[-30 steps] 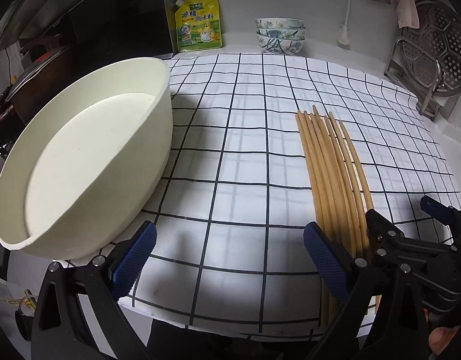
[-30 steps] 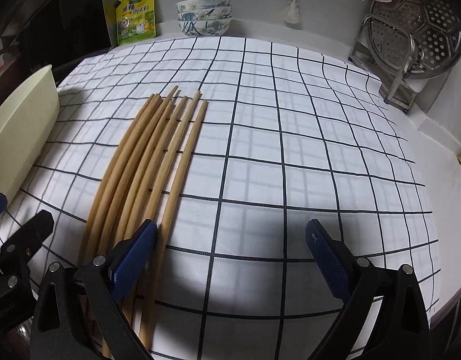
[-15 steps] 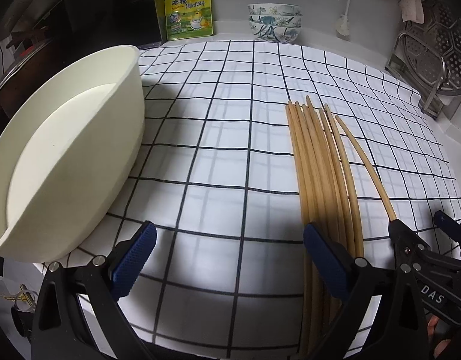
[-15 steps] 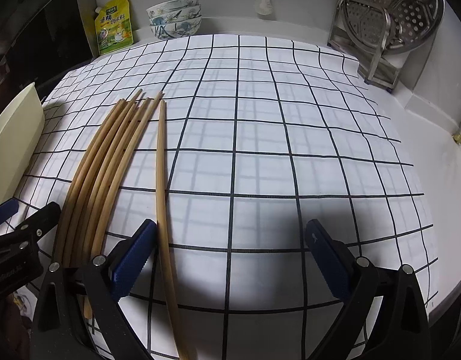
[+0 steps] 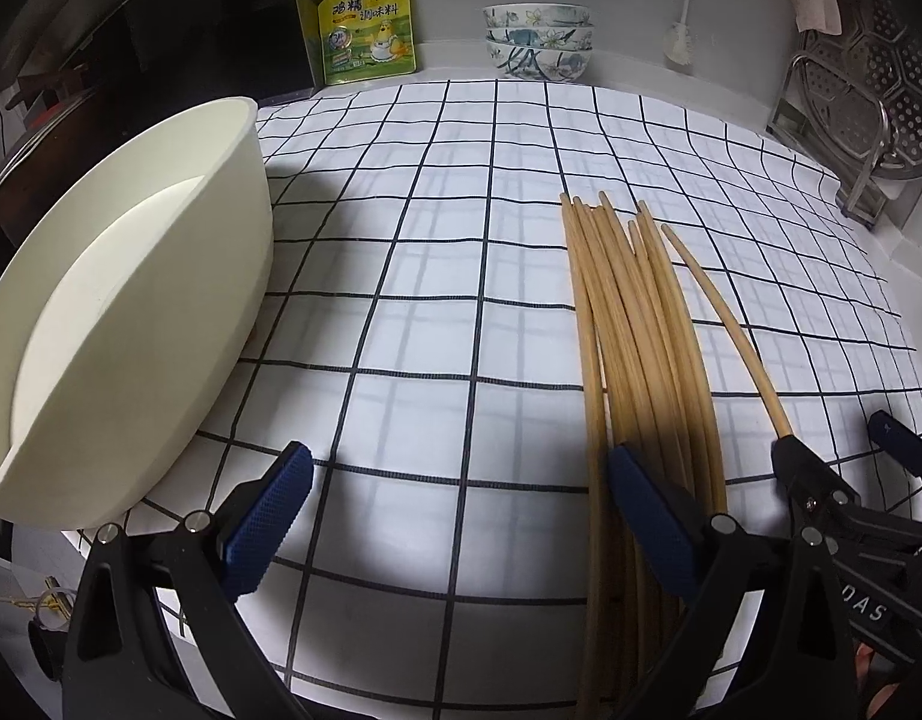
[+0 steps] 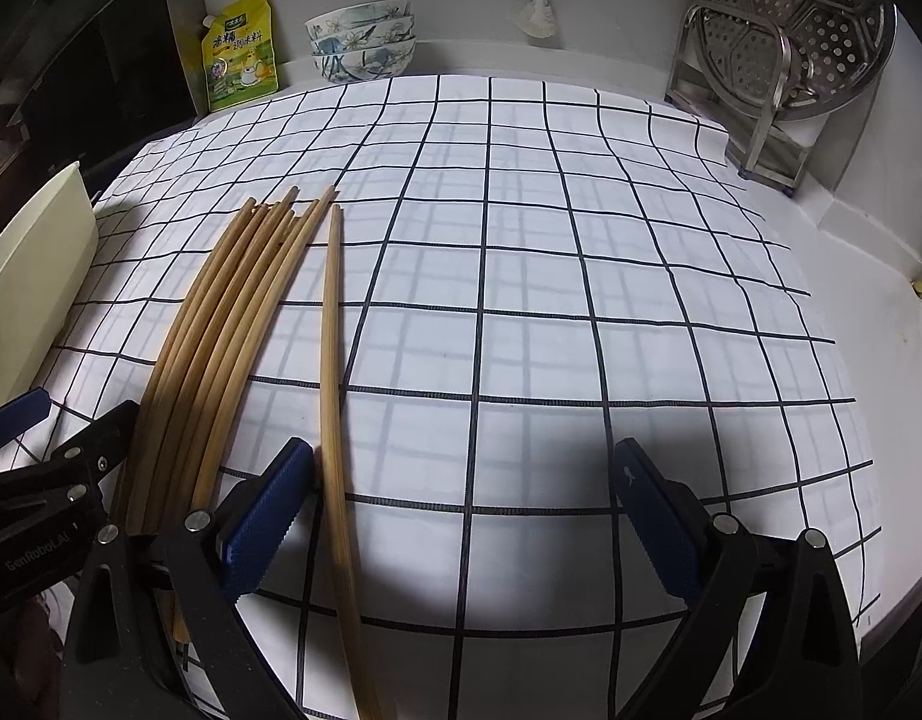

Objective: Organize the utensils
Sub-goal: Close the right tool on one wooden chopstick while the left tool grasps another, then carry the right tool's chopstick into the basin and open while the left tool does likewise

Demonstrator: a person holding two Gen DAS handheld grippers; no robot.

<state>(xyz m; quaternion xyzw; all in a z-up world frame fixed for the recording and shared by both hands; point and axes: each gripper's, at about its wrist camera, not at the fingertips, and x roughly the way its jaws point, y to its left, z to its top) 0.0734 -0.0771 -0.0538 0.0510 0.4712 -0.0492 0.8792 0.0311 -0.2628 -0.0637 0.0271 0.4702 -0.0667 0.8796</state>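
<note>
Both grippers [image 5: 458, 510] [image 6: 461, 510] gaping wide, holding nothing; one chopstick [image 6: 332, 360] lying apart beside bundle [image 6: 221, 330].

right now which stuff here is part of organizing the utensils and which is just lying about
Part of the job:
- chopstick bundle
- single chopstick lying apart
- cream tub

Just lying about:
- seasoning pouch
- stacked bowls
- steamer rack
- checked cloth

The tablecloth [image 6: 521, 276] was white with a black grid. The chopsticks [image 5: 635, 348] were tan, the tub [image 5: 131, 324] cream, the seasoning pouch [image 5: 365, 24] yellow-green, the stacked bowls [image 6: 362, 39] white with blue flowers.
</note>
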